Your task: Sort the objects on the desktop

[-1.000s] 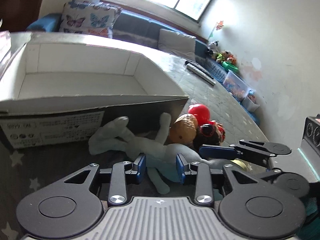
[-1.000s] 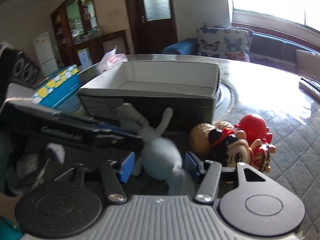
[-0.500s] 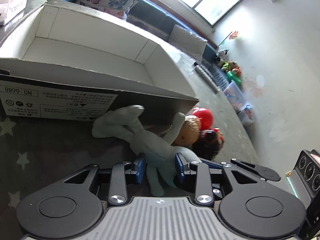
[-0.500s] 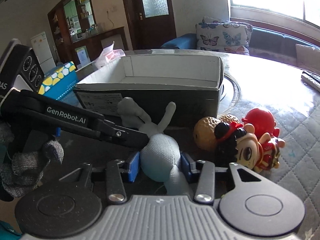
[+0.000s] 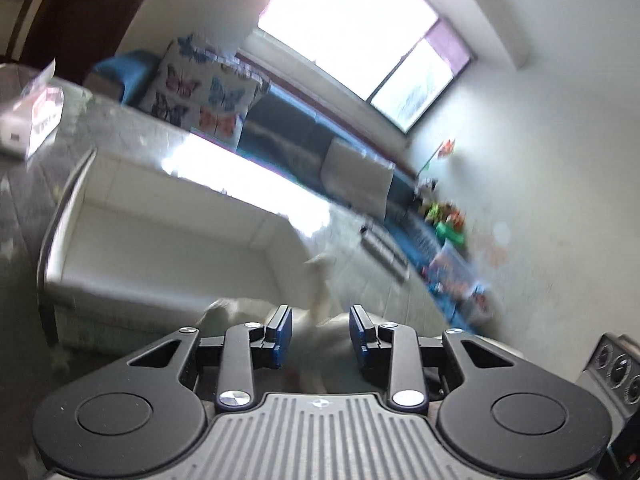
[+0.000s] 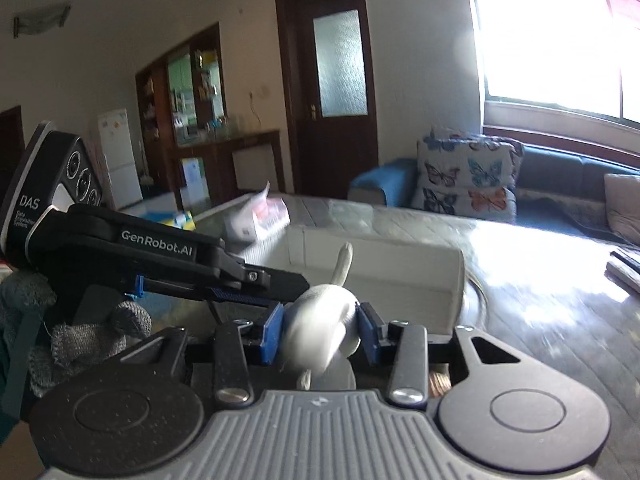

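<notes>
Both grippers have hold of the same soft toy (image 6: pixel 320 334), a pale knitted doll with a round body and thin floppy limbs, and it hangs between them off the table. The right gripper (image 6: pixel 320 330) has its blue pads pinching the round body from both sides; those jaws have just been closing, and the body bulges a little out of the gap, so the stuffing gives under the squeeze. One thin limb sticks straight up ahead of the pads and another trails down below them. The left gripper (image 5: pixel 320 330) is pressed in on another pale part of the doll, though blur makes it hard to say which part; a limb pokes up just ahead of its fingertips. In the right view this gripper reaches in from the left with its tips right at the doll, carried by a gloved hand (image 6: pixel 80 332). I would judge this a very light, limp thing: no risk of breaking, little chance of slipping on that knit, but the limbs will swing and could catch on an edge. The body is the sensible place to grip, as the right one does; a limb alone would stretch and dangle. The open cardboard box (image 6: pixel 400 272) sits just ahead and below both grippers, its white inside showing bare, and looks the likely place to put it.
</notes>
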`<state>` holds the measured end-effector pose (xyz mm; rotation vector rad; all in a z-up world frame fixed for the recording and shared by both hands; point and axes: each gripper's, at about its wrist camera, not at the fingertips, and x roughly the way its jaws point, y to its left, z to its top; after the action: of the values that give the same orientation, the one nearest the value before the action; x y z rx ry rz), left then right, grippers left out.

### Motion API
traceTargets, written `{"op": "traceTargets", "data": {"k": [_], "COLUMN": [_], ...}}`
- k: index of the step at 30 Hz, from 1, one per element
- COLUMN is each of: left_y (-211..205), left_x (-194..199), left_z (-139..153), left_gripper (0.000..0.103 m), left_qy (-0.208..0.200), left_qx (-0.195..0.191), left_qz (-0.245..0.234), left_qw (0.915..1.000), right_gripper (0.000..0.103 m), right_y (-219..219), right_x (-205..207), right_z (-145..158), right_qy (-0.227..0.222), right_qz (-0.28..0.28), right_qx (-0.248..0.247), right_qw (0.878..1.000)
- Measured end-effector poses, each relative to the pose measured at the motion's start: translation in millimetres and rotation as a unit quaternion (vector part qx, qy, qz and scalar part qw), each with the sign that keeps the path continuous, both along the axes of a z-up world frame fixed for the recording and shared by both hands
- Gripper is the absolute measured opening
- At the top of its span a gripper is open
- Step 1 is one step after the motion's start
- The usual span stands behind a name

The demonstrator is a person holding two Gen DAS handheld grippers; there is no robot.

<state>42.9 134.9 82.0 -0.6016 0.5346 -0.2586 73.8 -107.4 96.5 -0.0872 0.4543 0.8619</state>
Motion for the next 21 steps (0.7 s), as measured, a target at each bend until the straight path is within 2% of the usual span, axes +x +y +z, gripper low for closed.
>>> {"op": "traceTargets", "data": {"k": [3, 6, 10, 14, 18, 21], "left_y": [7, 21, 46, 64, 77, 78], "left_x": [10, 24, 37, 48, 56, 61], "left_z": [7, 5, -4, -9, -10, -20], "left_gripper": [0.034, 0.034, 0.034, 0.036, 0.038, 0.038], "left_qy": [-0.010, -0.022, -0.020, -0.019, -0.024, -0.001], "left_qx": [-0.002, 0.000, -0.037, -0.058, -0.059, -0.042], "left_qz": [0.013, 0.053, 0.072, 0.088, 0.105, 0.104], "left_qw": [0.9999, 0.9984, 0.9965, 0.9943, 0.9924, 0.9937], "right_gripper": [0.034, 0.033, 0.033, 0.033, 0.032, 0.031], "right_y": [25, 42, 57, 71, 84, 88], "right_x": [17, 36, 63, 85, 106, 117], "right_z": [3, 5, 9, 7, 4, 0], "right_qy": [-0.008, 0.000, 0.018, 0.027, 0.039, 0.039], "right_qz": [0.003, 0.005, 0.004, -0.011, -0.035, -0.057], "right_qx": [0.000, 0.019, 0.031, 0.029, 0.023, 0.025], "right_qw": [1.000, 1.000, 0.999, 0.999, 0.998, 0.997]}}
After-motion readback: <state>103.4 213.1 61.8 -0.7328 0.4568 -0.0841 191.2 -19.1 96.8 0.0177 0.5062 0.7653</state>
